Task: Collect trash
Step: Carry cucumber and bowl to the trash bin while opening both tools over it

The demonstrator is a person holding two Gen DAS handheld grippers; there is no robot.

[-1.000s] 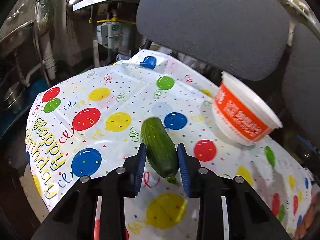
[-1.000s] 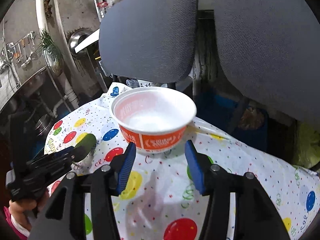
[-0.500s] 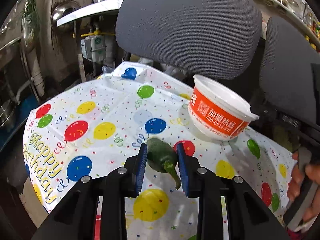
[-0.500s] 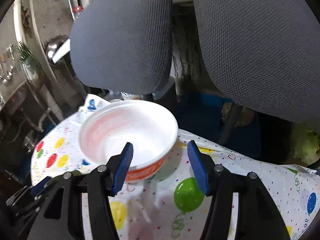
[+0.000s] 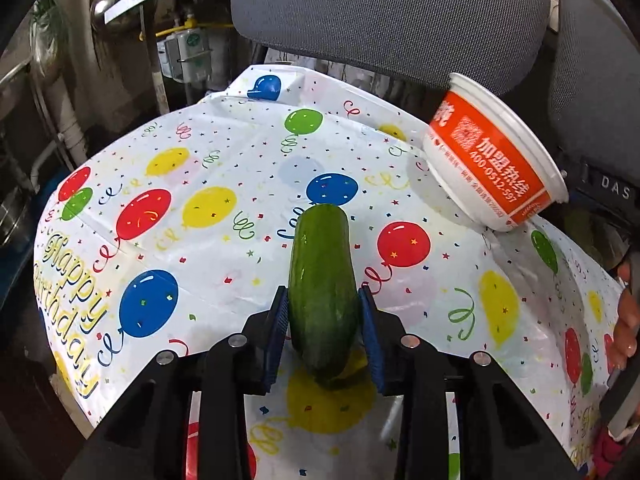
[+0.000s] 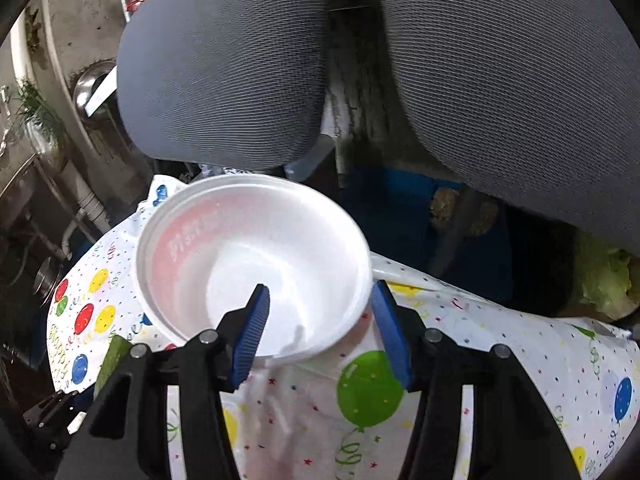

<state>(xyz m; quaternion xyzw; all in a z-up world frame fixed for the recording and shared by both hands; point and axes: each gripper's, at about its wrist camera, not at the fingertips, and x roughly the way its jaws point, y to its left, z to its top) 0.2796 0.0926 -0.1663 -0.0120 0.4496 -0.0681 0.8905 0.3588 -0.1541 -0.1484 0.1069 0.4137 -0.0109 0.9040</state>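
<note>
A dark green cucumber points away from me between the blue pads of my left gripper. The pads lie against its sides while the jaws are opening. It shows again at the lower left of the right wrist view as the cucumber. A white foam bowl with an orange band stands on the balloon-print tablecloth at the right. My right gripper is open and straddles the near rim of the bowl. One finger is inside the empty bowl and the other is outside, and neither presses on the wall.
Two grey mesh chair backs rise just behind the table's far edge. A hand shows at the right edge of the left wrist view. Pipes and a steel bowl line the wall at the left. Leafy greens lie beyond the table at the right.
The cucumber was gripped near its stem end, hanging; now it sits deeper between the left pads, pointing forward. The right gripper moved forward over the bowl, putting one finger inside it.
</note>
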